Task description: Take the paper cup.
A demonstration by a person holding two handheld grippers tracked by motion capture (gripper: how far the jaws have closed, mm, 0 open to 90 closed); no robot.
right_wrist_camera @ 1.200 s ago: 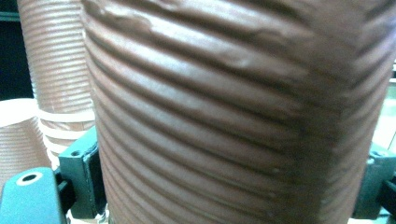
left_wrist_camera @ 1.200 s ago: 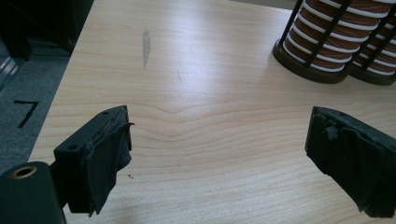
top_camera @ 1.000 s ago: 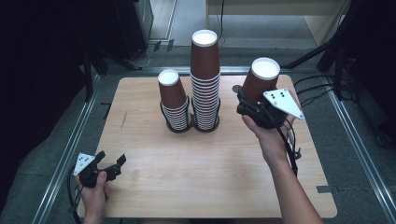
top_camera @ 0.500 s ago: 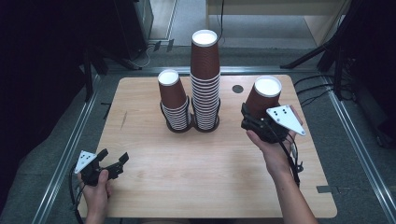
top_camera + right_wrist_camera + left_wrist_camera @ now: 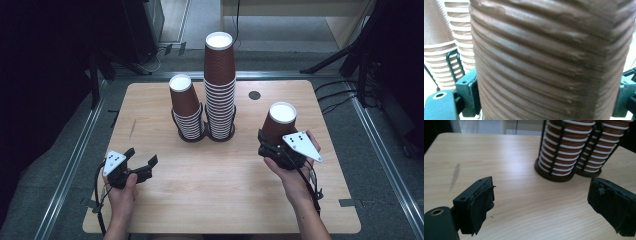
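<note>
Step in hand: judged from the frames, a single brown cup taken from the stacks is being carried down toward the bare table in front of the person.
Doing it well: keep the cup upside down and level, white base up, and lower it until its rim sits flat on the wood before loosening the jaws; squeeze no harder than needed, as ribbed paper walls probably dent easily.
Right gripper: clenched on the cup, jaws pressing its ribbed wall from both sides low on the body; in the right gripper view the cup stands directly between the jaws and very close to the camera.
Cup's place: in the right gripper's jaws, rising above them, off to the right of the stacks.
Left gripper: released, jaws spread wide with nothing between them, held low near the table's near left part.
Ahead of the left gripper: the short stack and tall stack, each in a black wire holder, touching side by side, well apart from its jaws.
</note>
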